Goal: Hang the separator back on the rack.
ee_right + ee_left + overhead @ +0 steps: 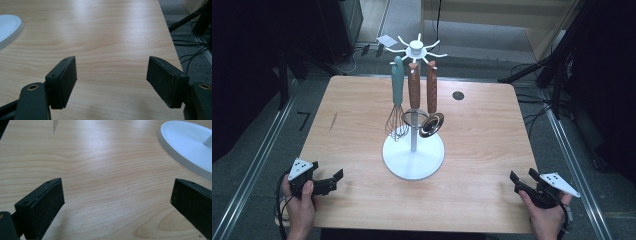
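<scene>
- Left hand-held gripper (333, 179): rests at the bench's (362, 200) near-left corner, jaws spread wide with nothing between them, pointing toward the rack's base (185, 147).
- Whisk (397, 107): hangs from the leftmost filled hook of the rack (414, 150), teal handle up, wire head just above the base.
- Two wooden-handled utensils: the middle one (414, 85) hangs beside the whisk; the right one (432, 95) ends in a shiny round head. The rack stands mid-bench, nearer the far edge than either gripper.
- Right hand-held gripper (515, 181): sits at the near-right corner, jaws likewise spread and empty.
- Step in hand, as I judge it: the start, both grippers parked well apart from the rack. The next move calls for reaching to one hanging handle, closing on it, then lifting it clear of its hook without tipping the rack.
</scene>
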`<state>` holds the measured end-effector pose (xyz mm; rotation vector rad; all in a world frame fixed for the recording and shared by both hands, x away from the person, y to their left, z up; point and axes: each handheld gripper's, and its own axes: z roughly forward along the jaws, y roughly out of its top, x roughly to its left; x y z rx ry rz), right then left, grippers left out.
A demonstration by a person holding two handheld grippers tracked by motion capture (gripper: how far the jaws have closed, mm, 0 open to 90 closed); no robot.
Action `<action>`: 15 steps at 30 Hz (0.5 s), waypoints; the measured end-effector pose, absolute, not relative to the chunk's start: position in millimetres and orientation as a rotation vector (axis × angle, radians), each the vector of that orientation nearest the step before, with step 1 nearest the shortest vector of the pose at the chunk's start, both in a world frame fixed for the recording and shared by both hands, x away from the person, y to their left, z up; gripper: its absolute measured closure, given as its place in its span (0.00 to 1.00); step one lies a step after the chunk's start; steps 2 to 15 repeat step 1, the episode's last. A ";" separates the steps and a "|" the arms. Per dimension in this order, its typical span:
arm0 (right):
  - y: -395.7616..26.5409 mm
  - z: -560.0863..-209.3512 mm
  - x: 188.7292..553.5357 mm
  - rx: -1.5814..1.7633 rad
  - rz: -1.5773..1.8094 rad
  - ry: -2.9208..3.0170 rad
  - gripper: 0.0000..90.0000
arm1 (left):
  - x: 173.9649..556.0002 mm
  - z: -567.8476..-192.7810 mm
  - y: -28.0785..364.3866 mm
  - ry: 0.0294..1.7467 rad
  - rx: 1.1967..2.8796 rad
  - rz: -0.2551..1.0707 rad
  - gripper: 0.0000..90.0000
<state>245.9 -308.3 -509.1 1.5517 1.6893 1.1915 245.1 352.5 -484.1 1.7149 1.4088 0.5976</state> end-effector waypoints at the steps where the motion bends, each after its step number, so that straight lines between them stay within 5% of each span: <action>1: -308.3 -509.1 245.7 1.557 1.194 1.685 0.28 | 245.3 -484.1 352.2 1.408 1.715 0.602 0.00; 15: -308.3 -509.1 245.7 1.557 1.194 1.685 0.28 | 245.3 -484.1 352.2 1.408 1.715 0.602 0.00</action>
